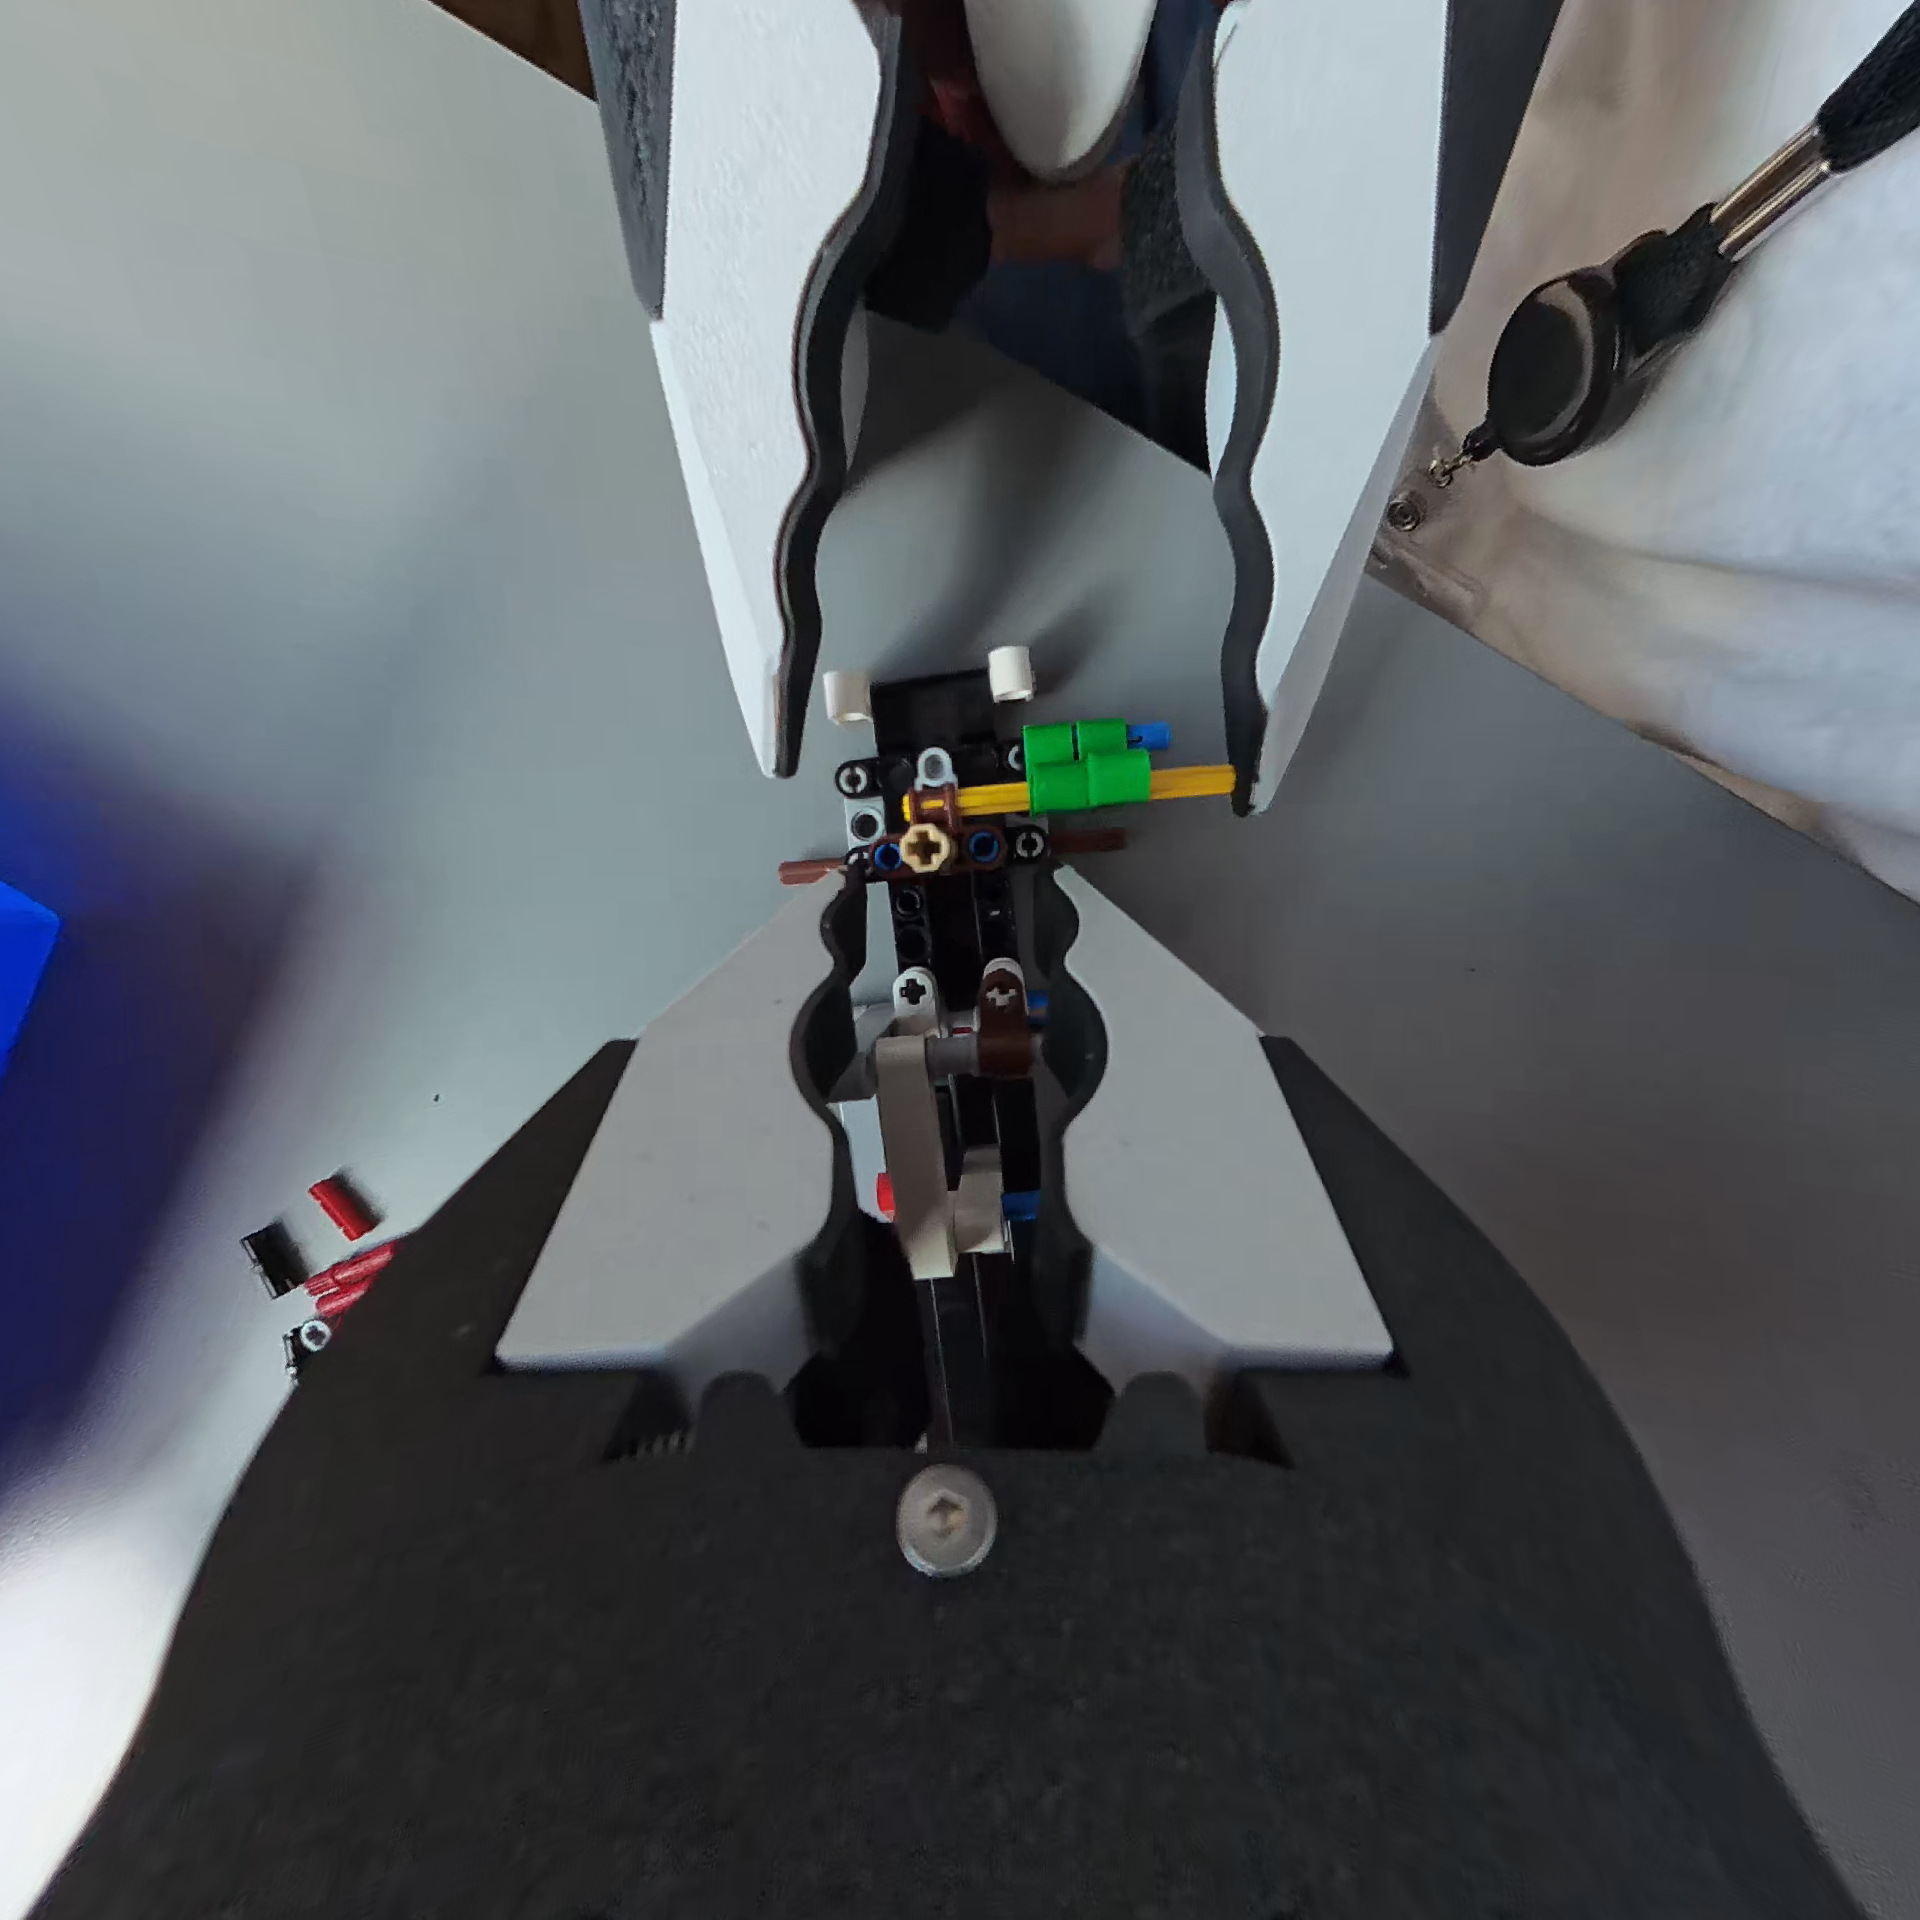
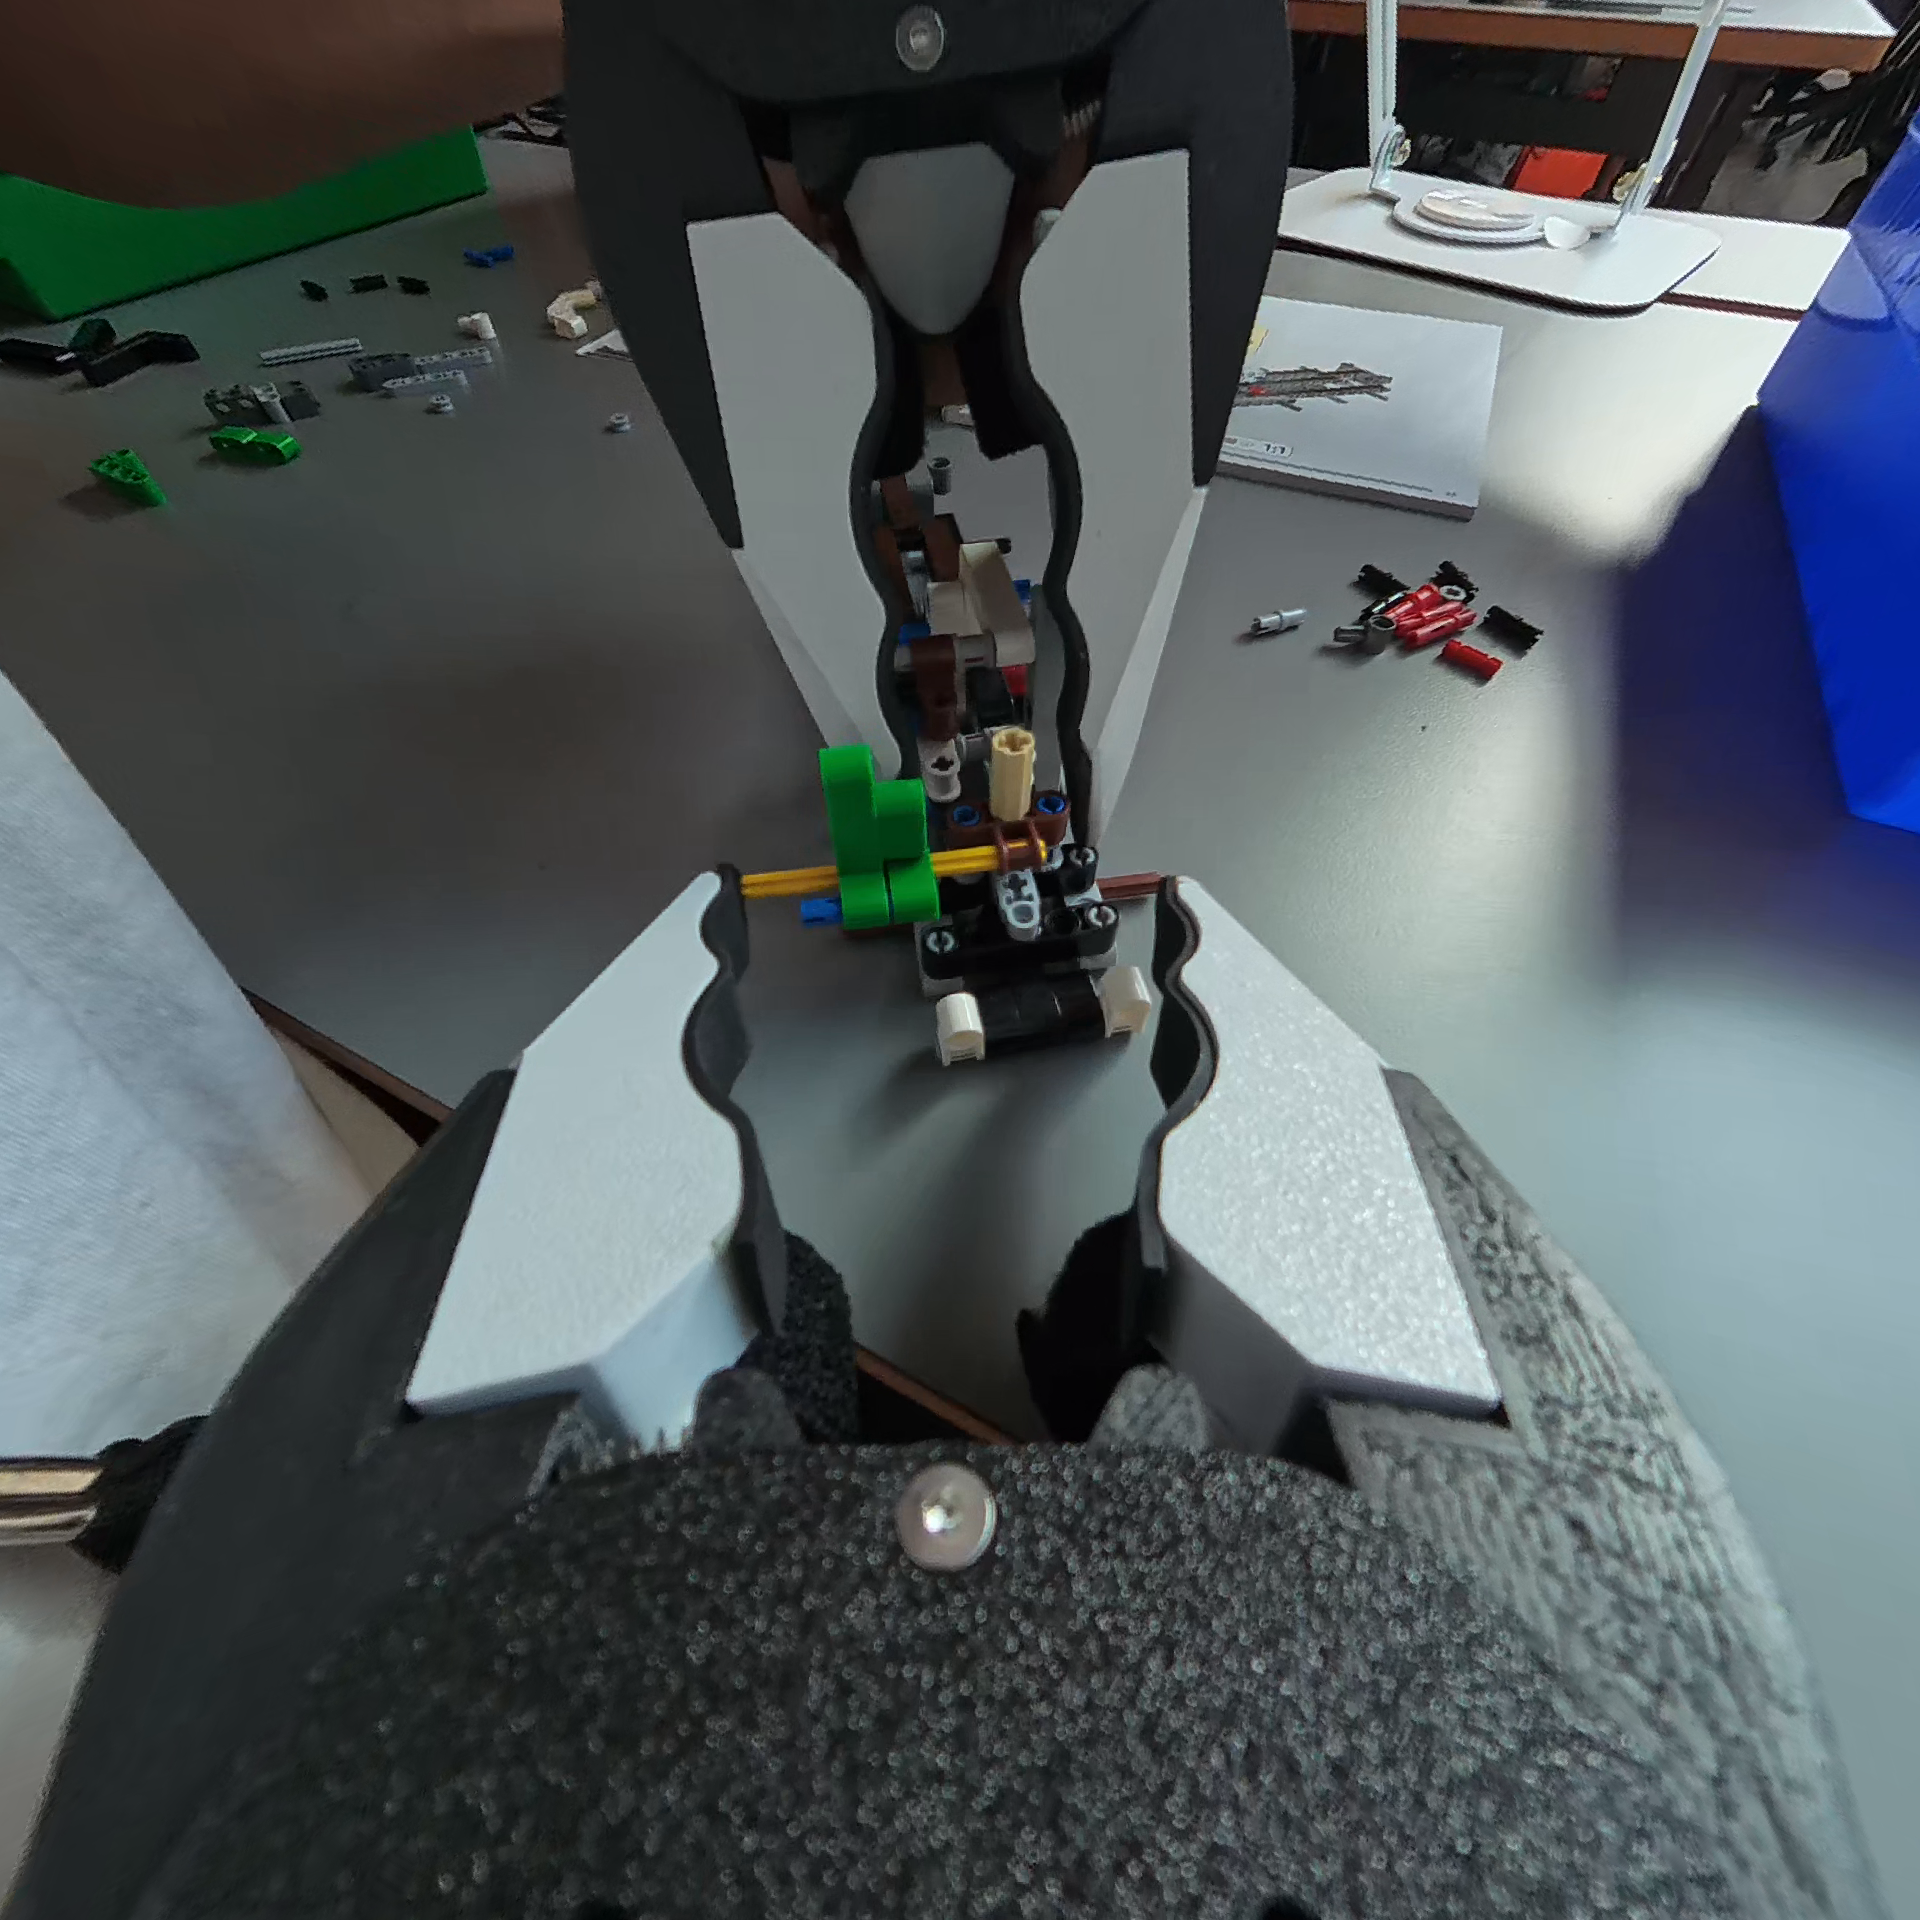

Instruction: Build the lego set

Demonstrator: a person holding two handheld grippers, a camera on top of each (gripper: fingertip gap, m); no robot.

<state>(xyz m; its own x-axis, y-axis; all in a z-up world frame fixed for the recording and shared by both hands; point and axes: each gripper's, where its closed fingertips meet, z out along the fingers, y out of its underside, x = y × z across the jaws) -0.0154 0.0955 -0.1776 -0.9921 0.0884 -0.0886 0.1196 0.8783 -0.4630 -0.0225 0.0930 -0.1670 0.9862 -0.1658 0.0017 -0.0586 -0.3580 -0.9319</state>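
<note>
Clamped between my left gripper [image 1: 951,883], the half-built lego model [image 1: 951,935] juts over the grey table [image 2: 416,727] while my right gripper [image 2: 951,894] spreads wide around its yellow rod [image 2: 790,881], likely ready to push it in.

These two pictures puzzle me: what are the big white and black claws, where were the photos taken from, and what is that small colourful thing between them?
There is no robot arm: a person holds a two-finger gripper in each hand, and each carries a camera looking along its fingers. So each picture shows its own gripper at the bottom and the other one opposite.

The left gripper is shut on the lego model, a half-built piece. The right gripper is open, its fingertips either side of the model's end, by the yellow axle carrying green pieces.

On the grey table lie loose parts: red and black pins, and an instruction booklet.
</note>
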